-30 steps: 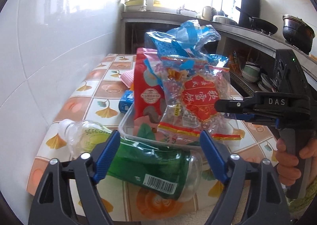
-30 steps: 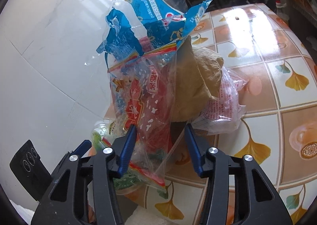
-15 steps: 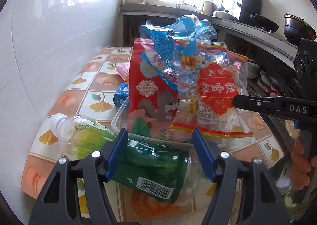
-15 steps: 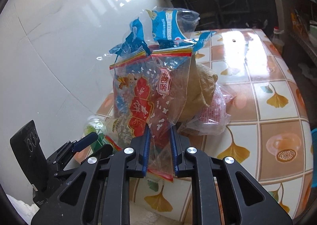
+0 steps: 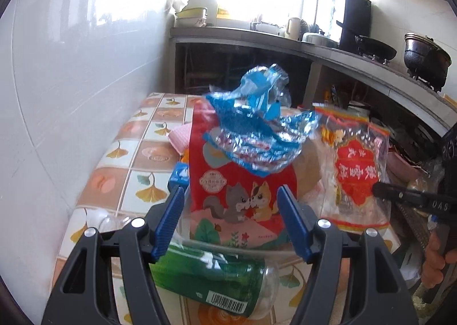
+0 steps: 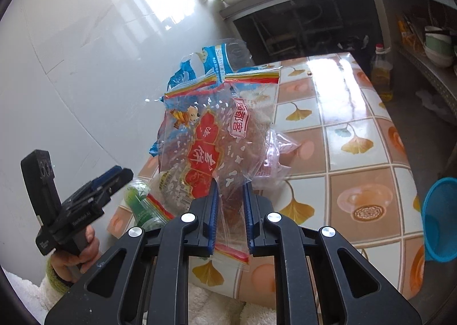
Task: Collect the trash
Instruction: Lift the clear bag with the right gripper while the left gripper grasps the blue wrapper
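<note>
Trash wrapper (image 6: 211,150), printed red on clear film, hangs at frame centre clamped in the right tongs (image 6: 230,216) for removal, while the left tongs (image 5: 231,225) stand open above the desk (image 6: 357,182).

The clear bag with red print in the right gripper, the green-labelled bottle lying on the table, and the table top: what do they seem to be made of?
Clear bag with red print: thin glossy plastic film; it crinkles and shows what lies behind it.
Green-labelled bottle: clear plastic, apparently, with a printed wrap and barcode.
Table top: likely glazed tile or a tile-pattern cover; strong window glare.
</note>
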Action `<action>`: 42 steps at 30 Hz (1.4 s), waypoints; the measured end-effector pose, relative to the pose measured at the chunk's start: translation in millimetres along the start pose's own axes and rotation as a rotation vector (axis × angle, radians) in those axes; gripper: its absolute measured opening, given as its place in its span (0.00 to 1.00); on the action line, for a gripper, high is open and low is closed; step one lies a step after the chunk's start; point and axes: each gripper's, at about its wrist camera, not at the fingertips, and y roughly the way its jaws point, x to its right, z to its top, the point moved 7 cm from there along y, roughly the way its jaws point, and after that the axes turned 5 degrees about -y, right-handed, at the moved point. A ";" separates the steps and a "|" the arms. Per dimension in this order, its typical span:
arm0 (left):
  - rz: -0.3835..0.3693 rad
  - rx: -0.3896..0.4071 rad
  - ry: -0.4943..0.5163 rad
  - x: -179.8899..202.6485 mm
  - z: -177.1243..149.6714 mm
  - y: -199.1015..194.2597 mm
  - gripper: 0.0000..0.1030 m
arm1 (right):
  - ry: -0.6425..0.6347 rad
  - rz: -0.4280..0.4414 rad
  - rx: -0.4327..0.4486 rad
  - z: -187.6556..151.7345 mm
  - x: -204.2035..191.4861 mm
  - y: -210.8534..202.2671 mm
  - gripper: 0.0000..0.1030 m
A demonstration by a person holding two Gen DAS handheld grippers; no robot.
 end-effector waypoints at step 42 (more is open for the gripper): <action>-0.244 -0.303 0.631 66.9 31.3 126.3 0.88 | 0.149 0.022 0.066 -3.5 66.7 -16.9 0.14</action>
